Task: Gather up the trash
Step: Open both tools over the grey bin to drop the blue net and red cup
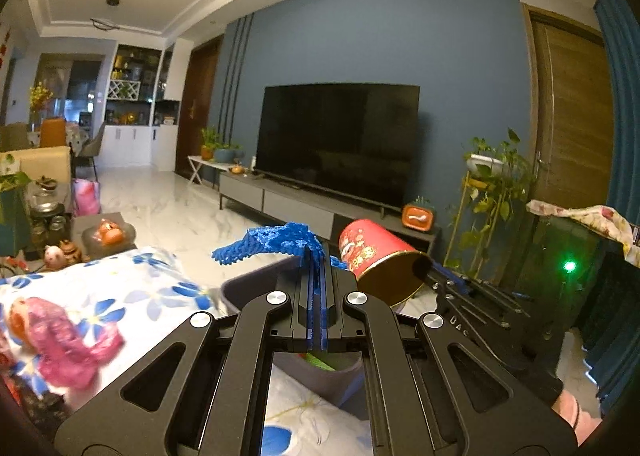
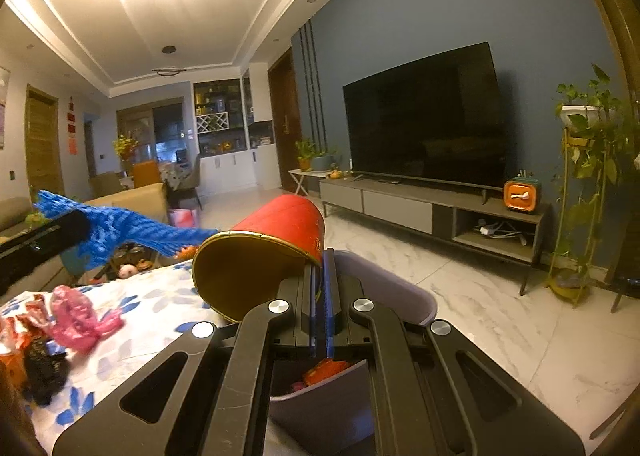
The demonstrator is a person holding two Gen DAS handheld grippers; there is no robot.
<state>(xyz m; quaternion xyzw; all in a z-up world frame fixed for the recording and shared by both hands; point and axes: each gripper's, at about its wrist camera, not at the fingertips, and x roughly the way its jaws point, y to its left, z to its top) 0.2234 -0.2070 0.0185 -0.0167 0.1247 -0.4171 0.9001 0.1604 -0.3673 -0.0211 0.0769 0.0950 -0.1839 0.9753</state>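
Observation:
My left gripper (image 1: 318, 256) is shut on a blue foam net (image 1: 276, 242) and holds it in the air above a grey bin (image 1: 256, 288); the net also shows in the right wrist view (image 2: 124, 230). My right gripper (image 2: 320, 260) is shut on the rim of a red can (image 2: 260, 252), tipped with its gold opening toward me, above the same bin (image 2: 400, 288). The can also shows in the left wrist view (image 1: 376, 260). A pink foam net (image 1: 64, 340) lies on the floral tablecloth (image 1: 132, 288); it also shows in the right wrist view (image 2: 78, 318).
Wrappers (image 2: 24, 340) lie at the table's left edge. The bin holds some trash (image 2: 326, 370). A TV (image 1: 340, 140) on a low cabinet (image 1: 296, 204) stands across the marble floor. A plant stand (image 1: 488, 192) is at the right, a side table with jars (image 1: 48, 216) at the left.

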